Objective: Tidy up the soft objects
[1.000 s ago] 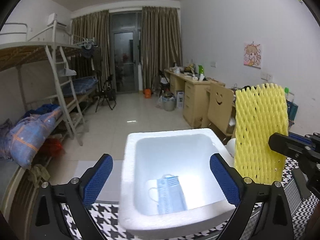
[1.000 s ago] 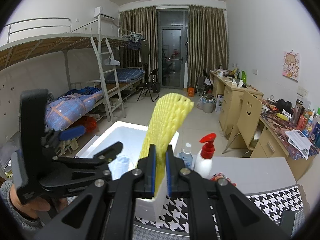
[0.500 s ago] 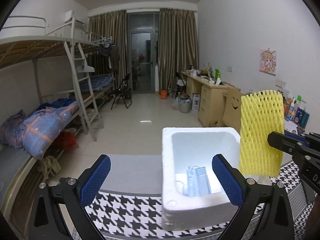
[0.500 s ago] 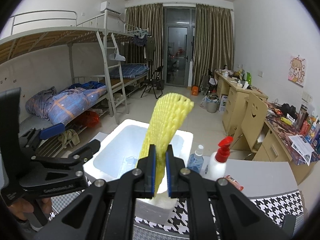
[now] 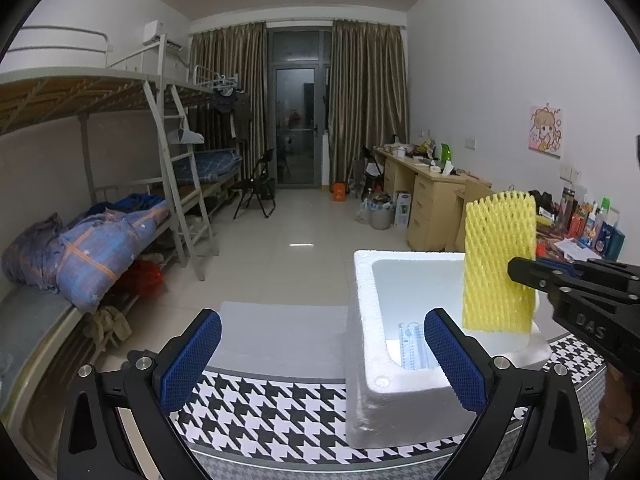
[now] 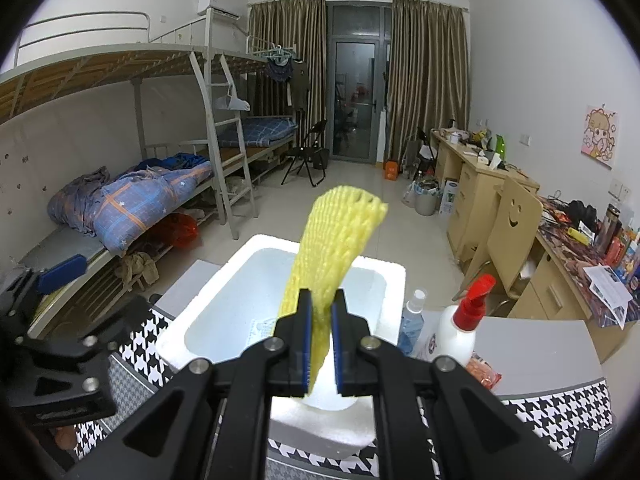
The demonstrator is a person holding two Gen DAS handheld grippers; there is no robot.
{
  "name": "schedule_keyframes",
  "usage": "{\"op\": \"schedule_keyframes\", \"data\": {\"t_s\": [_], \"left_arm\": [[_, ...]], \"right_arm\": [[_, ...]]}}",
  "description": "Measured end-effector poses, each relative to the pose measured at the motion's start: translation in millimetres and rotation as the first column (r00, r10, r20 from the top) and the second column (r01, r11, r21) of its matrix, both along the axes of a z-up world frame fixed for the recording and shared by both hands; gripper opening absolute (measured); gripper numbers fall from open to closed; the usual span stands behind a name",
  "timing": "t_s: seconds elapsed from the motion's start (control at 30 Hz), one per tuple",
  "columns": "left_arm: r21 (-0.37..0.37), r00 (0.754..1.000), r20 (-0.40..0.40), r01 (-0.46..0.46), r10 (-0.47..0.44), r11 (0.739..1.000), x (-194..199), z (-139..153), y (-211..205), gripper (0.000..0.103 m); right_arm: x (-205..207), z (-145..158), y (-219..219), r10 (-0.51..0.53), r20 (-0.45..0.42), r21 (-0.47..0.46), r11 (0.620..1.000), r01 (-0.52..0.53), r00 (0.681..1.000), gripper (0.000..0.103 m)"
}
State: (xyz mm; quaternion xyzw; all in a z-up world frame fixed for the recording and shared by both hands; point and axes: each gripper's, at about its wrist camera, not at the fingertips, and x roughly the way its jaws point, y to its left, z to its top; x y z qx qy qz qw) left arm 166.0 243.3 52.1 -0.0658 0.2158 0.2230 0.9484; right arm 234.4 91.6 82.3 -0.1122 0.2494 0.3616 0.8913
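My right gripper [image 6: 320, 338] is shut on a yellow foam net sleeve [image 6: 334, 248], which stands upright above the near right part of a white foam box [image 6: 224, 284]. From the left wrist view the sleeve [image 5: 500, 264] hangs over the box's [image 5: 362, 312] right side, with the right gripper's [image 5: 520, 272] black arm coming in from the right. A blue face mask [image 5: 414, 346] lies on the box floor. My left gripper [image 5: 320, 356] is open with nothing between its blue pads [image 5: 192, 360], left of the box over the houndstooth cloth [image 5: 272, 404].
A clear bottle [image 6: 412, 320] and a white spray bottle with a red trigger [image 6: 460, 328] stand right of the box, beside a red packet [image 6: 482, 372]. Beyond the table edge lie open floor, a bunk bed [image 5: 100, 216] at left and desks [image 5: 428, 196] along the right wall.
My left gripper has shifted left, so the box went from between its pads to its right side. The right gripper, still holding the sleeve, has come closer over the box.
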Motion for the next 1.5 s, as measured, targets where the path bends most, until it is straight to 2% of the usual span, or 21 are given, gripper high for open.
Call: {"op": "schedule_keyframes", "data": {"t_s": [0.4, 0.43, 0.47, 0.5, 0.53, 0.57, 0.67, 0.8, 1.1, 1.27, 1.4, 1.5], "left_arm": [[-0.028, 1.000, -0.012, 0.000, -0.001, 1.000, -6.3, -10.4, 7.6, 0.102], [-0.029, 1.000, -0.012, 0.001, -0.001, 1.000, -6.6, -10.8, 9.0, 0.102], [-0.029, 1.000, -0.012, 0.000, 0.000, 1.000, -6.7, -11.5, 10.1, 0.102], [-0.029, 1.000, -0.014, -0.001, 0.001, 1.000, -6.9, -11.9, 10.1, 0.102], [-0.028, 1.000, -0.015, -0.002, 0.002, 1.000, -7.1, -12.2, 10.1, 0.102], [-0.028, 1.000, -0.017, -0.002, 0.002, 1.000, -6.6, -12.7, 10.6, 0.102], [-0.029, 1.000, -0.020, -0.003, 0.002, 1.000, -5.8, -13.6, 10.6, 0.102], [-0.030, 1.000, -0.024, -0.001, 0.000, 1.000, -6.4, -14.5, 9.4, 0.102], [-0.011, 1.000, -0.001, 0.011, -0.011, 1.000, -14.2, -4.5, 0.1, 0.102], [-0.002, 1.000, 0.001, 0.011, -0.011, 1.000, -18.0, 0.8, -7.8, 0.102], [0.007, 1.000, 0.006, 0.017, -0.017, 1.000, -22.4, 6.4, -15.3, 0.102], [0.017, 1.000, 0.012, 0.020, -0.020, 1.000, -26.8, 10.4, -21.4, 0.102]], "right_arm": [[17.3, -19.4, 18.8, -0.023, -0.059, -0.058, 0.998, 0.020, 0.998, 0.013], [18.9, -20.9, 19.0, -0.023, -0.068, -0.061, 0.998, 0.019, 0.997, 0.018], [21.5, -23.6, 19.2, -0.019, -0.084, -0.063, 0.998, 0.014, 0.996, 0.031], [22.4, -25.2, 20.1, -0.021, -0.090, -0.070, 0.997, 0.015, 0.996, 0.041], [22.6, -26.8, 20.3, -0.025, -0.092, -0.079, 0.997, 0.017, 0.996, 0.059], [22.5, -27.4, 19.7, -0.028, -0.088, -0.079, 0.997, 0.021, 0.996, 0.069], [20.0, -25.2, 15.2, -0.031, -0.073, -0.051, 0.998, 0.027, 0.997, 0.074], [18.5, -22.2, 13.6, -0.026, -0.087, -0.049, 0.999, 0.022, 0.996, 0.075], [6.0, -5.5, 1.6, -0.020, -0.053, -0.026, 0.999, 0.019, 0.998, 0.076], [-7.7, 4.4, -7.6, -0.020, -0.007, -0.016, 1.000, 0.020, 1.000, 0.083], [-14.8, 9.6, -13.3, -0.021, 0.004, -0.006, 1.000, 0.021, 1.000, 0.084], [-19.6, 12.8, -17.1, -0.024, 0.009, 0.005, 1.000, 0.024, 1.000, 0.090]]}}
